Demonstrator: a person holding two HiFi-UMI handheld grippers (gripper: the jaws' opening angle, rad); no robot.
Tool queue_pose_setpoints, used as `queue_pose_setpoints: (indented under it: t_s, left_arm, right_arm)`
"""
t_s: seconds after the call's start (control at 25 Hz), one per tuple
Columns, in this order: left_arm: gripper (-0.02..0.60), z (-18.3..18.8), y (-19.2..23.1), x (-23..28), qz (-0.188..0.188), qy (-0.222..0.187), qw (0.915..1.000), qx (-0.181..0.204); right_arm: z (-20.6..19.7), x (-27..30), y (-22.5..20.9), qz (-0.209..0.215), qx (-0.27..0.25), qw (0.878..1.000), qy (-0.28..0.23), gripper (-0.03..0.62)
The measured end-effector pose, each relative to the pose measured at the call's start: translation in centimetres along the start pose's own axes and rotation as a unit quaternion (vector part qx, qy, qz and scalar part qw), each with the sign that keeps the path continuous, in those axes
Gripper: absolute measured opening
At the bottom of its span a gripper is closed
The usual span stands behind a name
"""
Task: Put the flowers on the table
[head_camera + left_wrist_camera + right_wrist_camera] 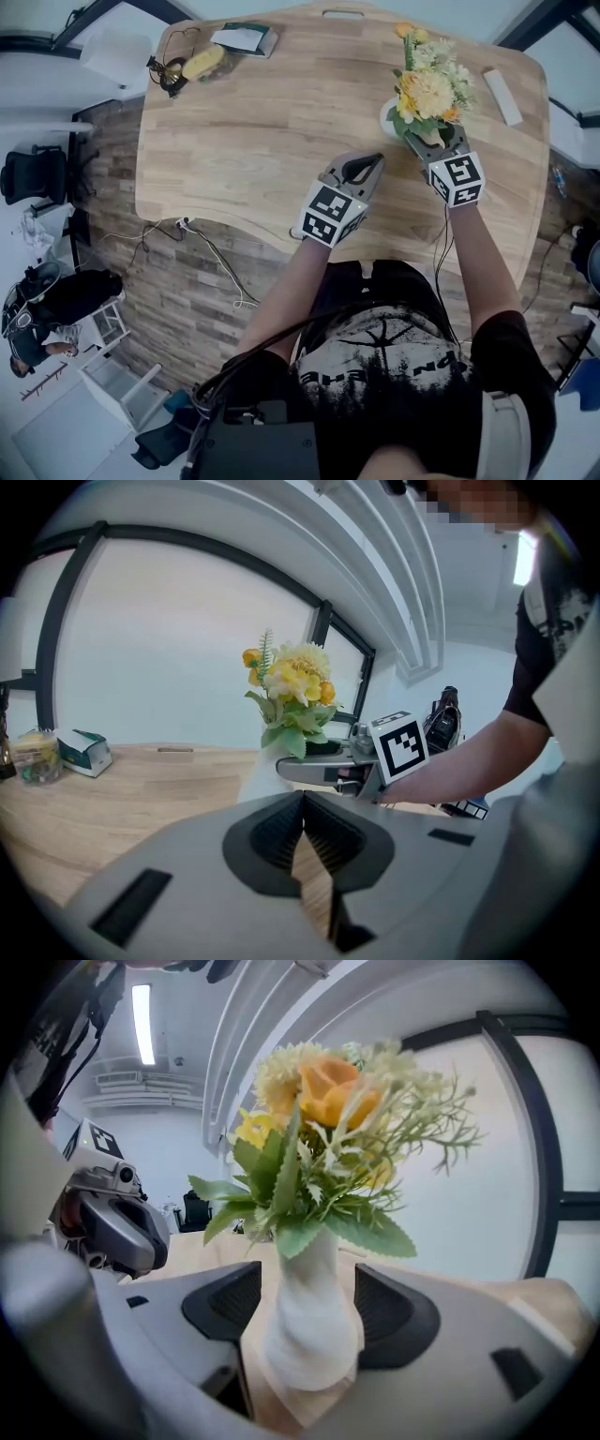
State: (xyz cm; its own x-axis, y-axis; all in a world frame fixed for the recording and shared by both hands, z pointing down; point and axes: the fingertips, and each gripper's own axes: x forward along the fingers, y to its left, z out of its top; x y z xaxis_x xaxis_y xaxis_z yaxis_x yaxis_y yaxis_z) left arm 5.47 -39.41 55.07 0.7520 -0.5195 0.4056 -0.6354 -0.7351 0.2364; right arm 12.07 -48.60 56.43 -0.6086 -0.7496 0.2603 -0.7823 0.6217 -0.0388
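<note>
Flowers (319, 1138) in their white vase (302, 1344) stood on the table (262, 122), the right gripper (307, 1302) released with jaws apart either side of the vase, the left gripper (304, 817) clenched empty near the vase; judged best that the right back straight off the vase, brushing neither side.

Wooden table (272, 122) carries yellow and white flowers (429, 86) in a white vase (391, 118), right of centre. Right gripper (435, 142) is at the vase, under the leaves. Left gripper (373, 161) is near it, nothing in it. Green-white box (246, 39) at the far edge.
</note>
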Motion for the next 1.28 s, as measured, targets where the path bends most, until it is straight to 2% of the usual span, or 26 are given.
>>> queue_pose_setpoints:
  t_s: [0.28, 0.48, 0.52, 0.6, 0.72, 0.84, 1.28]
  left_arm:
    - [0.014, 1.3, -1.2, -0.7, 0.01, -0.014, 0.9998, 0.013]
    - [0.014, 2.3, -2.4, -1.2, 0.017, -0.024, 0.9993, 0.025]
    - [0.014, 2.4, -2.6, -1.3, 0.019, -0.026, 0.9991, 0.026]
    - [0.014, 2.6, -2.9, -1.6, 0.023, -0.03, 0.9989, 0.026]
    - [0.014, 2.9, -3.6, -2.1, 0.028, -0.037, 0.9985, 0.028]
    - [0.014, 3.4, -3.9, -2.6, 0.034, -0.046, 0.9979, 0.031]
    - [0.014, 4.7, -5.1, -4.6, 0.06, -0.072, 0.9944, 0.048]
  right_arm:
    - [-0.6, -3.5, 0.4, -0.001, -0.004, 1.0, 0.016, 0.299]
    - [0.7, -6.7, 0.7, -0.004, 0.014, 1.0, 0.002, 0.295]
    - [1.1, -7.2, 0.6, -0.003, 0.014, 1.0, -0.002, 0.28]
    - [1.7, -8.4, 0.5, -0.002, 0.018, 1.0, -0.01, 0.19]
    - [2.5, -10.2, 0.7, 0.003, 0.015, 1.0, -0.019, 0.096]
    - [3.3, -11.6, 1.0, 0.008, 0.006, 1.0, -0.024, 0.043]
    - [4.9, -14.5, 3.4, 0.023, -0.03, 0.999, -0.027, 0.018]
